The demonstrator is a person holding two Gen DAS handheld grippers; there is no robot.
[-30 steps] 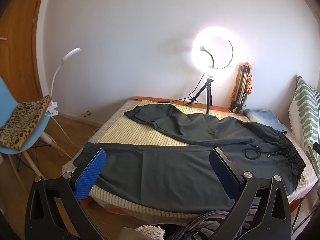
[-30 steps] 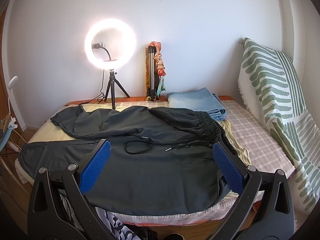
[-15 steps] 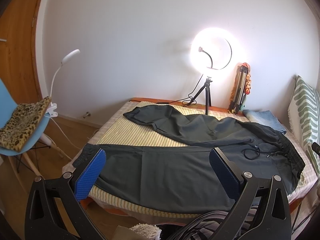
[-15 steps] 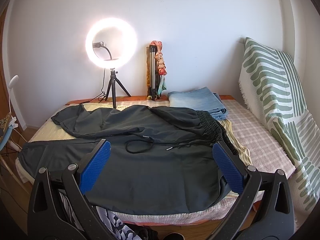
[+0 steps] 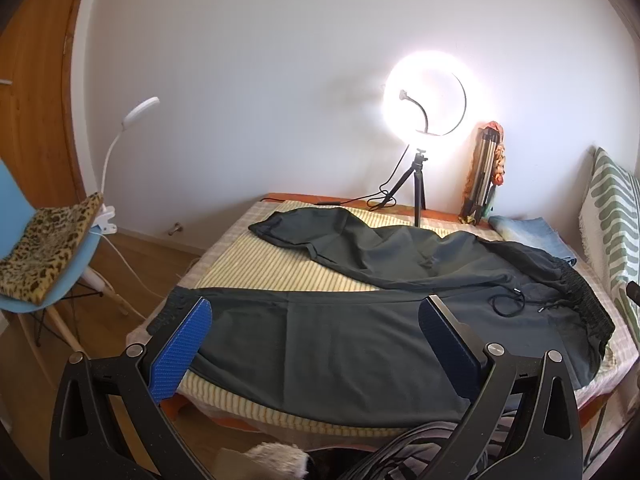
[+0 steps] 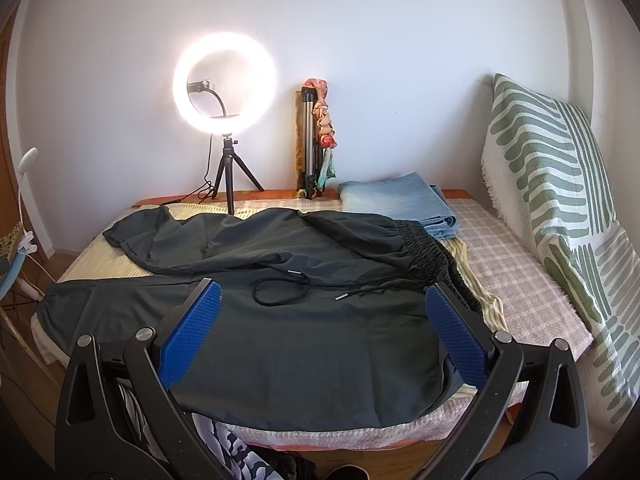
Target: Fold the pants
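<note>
Black fabric covers most of the bed (image 6: 532,280): one pair of pants (image 5: 360,344) lies spread flat on it, with two legs running toward the left end, the near one along the front edge and the far one angled toward the wall, and the gathered waistband (image 6: 432,248) at the right. One drawstring (image 6: 280,292) curls in a loop on the cloth near the waist. Both grippers hover short of the bed's near edge, above the pants and touching nothing. The left gripper (image 5: 316,344) has its two blue-padded fingers (image 5: 180,348) spread wide apart, empty; the right gripper (image 6: 320,336) likewise holds its two fingers (image 6: 188,332) wide apart with nothing between them. Behind the pants, one lit ring light (image 6: 224,84) stands on a small tripod by the wall, one folded tripod (image 6: 310,140) draped with a patterned scarf leans beside it, and one folded pair of jeans (image 6: 400,204) lies just beyond the waistband. One green-striped pillow (image 6: 560,200) is propped at the right. At the left, one blue chair (image 5: 48,264) carries a leopard-print cushion (image 5: 44,240), with one white clip lamp (image 5: 120,152) beside it.
</note>
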